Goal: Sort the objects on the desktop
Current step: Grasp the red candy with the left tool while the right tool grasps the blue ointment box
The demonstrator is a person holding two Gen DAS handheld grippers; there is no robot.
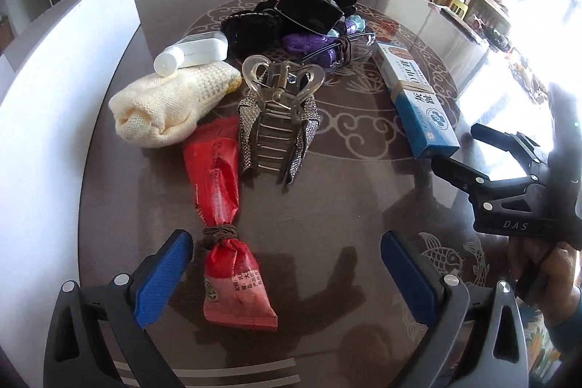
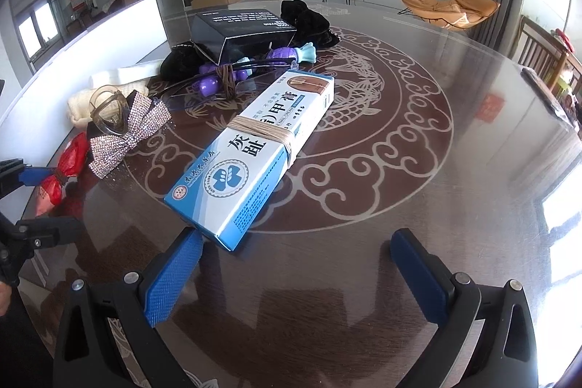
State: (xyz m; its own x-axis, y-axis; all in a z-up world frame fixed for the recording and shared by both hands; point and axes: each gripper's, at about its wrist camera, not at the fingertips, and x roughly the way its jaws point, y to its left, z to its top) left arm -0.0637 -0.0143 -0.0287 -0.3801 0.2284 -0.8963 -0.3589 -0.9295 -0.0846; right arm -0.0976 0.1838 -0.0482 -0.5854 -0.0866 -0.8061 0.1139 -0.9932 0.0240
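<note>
A red snack bag point(image 1: 225, 228) tied with a brown band lies between the blue pads of my open left gripper point(image 1: 287, 275), its lower end beside the left pad; no pad touches it. Beyond it stand a rhinestone hair claw point(image 1: 276, 122), a cream knitted cloth point(image 1: 167, 108) and a white bottle point(image 1: 192, 51). A blue-and-white ointment box point(image 2: 254, 155) wrapped with a rubber band lies with its near corner just ahead of my open right gripper point(image 2: 296, 273), close to the left pad. The right gripper point(image 1: 458, 151) also shows at the right of the left wrist view, next to the box point(image 1: 414, 100).
Farther back lie a black box point(image 2: 243, 28), dark fabric point(image 2: 313, 20), purple hair ties point(image 2: 218, 82) and glasses point(image 1: 349, 48). A white board point(image 1: 54, 90) stands along the table's left edge. The round glass table point(image 2: 418, 170) has bare surface to the right. A hand point(image 1: 556, 279) holds the right gripper.
</note>
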